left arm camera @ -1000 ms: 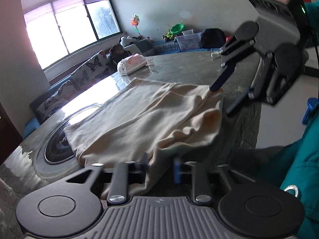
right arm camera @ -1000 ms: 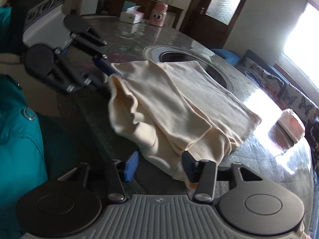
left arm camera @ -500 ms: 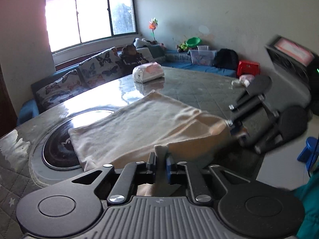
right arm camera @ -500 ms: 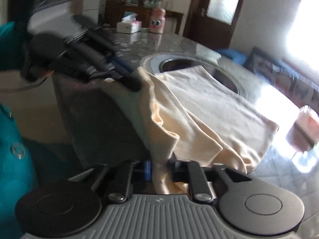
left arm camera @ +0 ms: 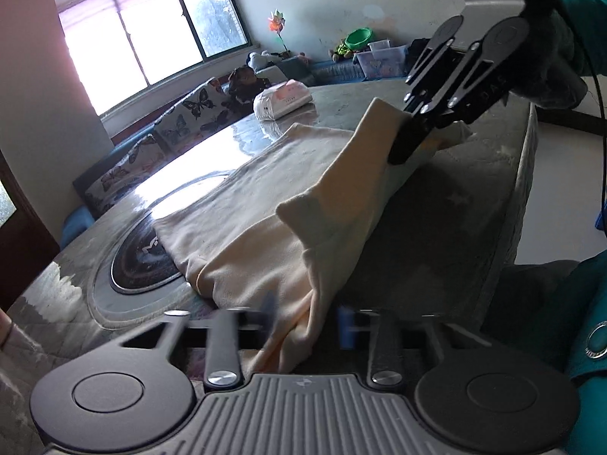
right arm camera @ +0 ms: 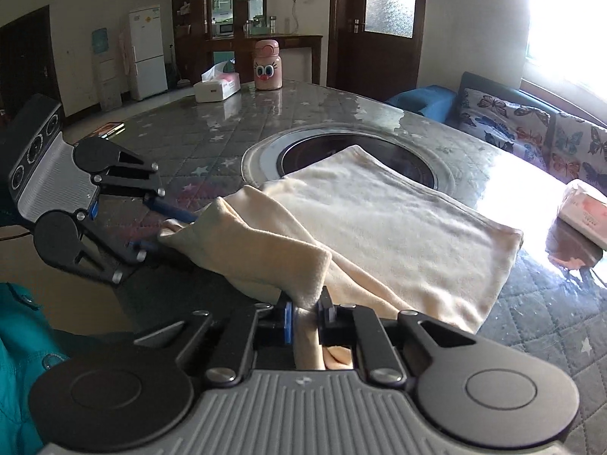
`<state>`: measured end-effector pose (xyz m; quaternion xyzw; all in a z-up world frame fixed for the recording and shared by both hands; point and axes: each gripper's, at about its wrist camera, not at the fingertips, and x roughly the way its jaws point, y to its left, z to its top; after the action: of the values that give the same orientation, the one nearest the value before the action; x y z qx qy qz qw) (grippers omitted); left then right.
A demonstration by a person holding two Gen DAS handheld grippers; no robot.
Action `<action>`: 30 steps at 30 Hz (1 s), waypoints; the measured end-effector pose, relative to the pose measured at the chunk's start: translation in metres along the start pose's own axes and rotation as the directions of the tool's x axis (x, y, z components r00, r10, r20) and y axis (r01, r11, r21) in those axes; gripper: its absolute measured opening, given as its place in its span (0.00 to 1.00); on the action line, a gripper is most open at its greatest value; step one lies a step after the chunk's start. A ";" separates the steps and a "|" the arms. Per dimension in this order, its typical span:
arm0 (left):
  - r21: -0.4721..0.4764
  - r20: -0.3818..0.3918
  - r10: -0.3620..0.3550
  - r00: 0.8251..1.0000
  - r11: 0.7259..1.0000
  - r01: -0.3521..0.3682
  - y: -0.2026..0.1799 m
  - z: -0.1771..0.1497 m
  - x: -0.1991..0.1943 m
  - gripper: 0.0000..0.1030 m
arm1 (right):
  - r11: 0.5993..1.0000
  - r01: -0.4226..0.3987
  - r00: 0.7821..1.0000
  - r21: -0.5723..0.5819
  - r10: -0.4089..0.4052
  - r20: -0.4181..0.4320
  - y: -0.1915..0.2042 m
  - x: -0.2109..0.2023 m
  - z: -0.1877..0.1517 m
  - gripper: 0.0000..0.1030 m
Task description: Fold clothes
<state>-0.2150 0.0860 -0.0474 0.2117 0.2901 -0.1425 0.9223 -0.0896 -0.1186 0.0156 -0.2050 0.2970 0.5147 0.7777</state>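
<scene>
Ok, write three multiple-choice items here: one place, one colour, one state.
1. The pink bottle stands: A) beside the tissue box on the table; B) on the floor; C) on the sofa.
2. The garment is: A) teal; B) cream; C) red.
3. The right gripper is: A) wide open, empty; B) out of view; C) shut on the garment.
Answers: 1 A, it stands next to the tissue box; 2 B, the garment is pale cream; 3 C, its jaws, which have just been closing, pinch a raised fold.
</scene>
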 end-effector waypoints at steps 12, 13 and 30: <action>-0.072 0.062 -0.036 0.997 0.997 0.041 0.000 0.010 -0.067 0.08 | 0.997 -0.018 0.998 -0.069 0.023 0.065 0.035 -0.057 -0.007 0.08; -0.070 0.071 -0.045 0.996 0.996 0.050 -0.003 0.011 -0.079 0.08 | 0.997 -0.029 0.998 -0.073 0.033 0.061 0.039 -0.066 -0.007 0.08; -0.066 0.081 -0.019 0.997 0.998 0.024 0.041 0.055 -0.025 0.08 | 0.997 0.038 0.999 -0.068 -0.036 0.023 -0.001 -0.056 0.038 0.08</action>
<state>-0.1929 0.0993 0.0212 0.1717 0.2596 -0.1510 0.9382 -0.0954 -0.1333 0.0818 -0.2311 0.2670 0.5123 0.7829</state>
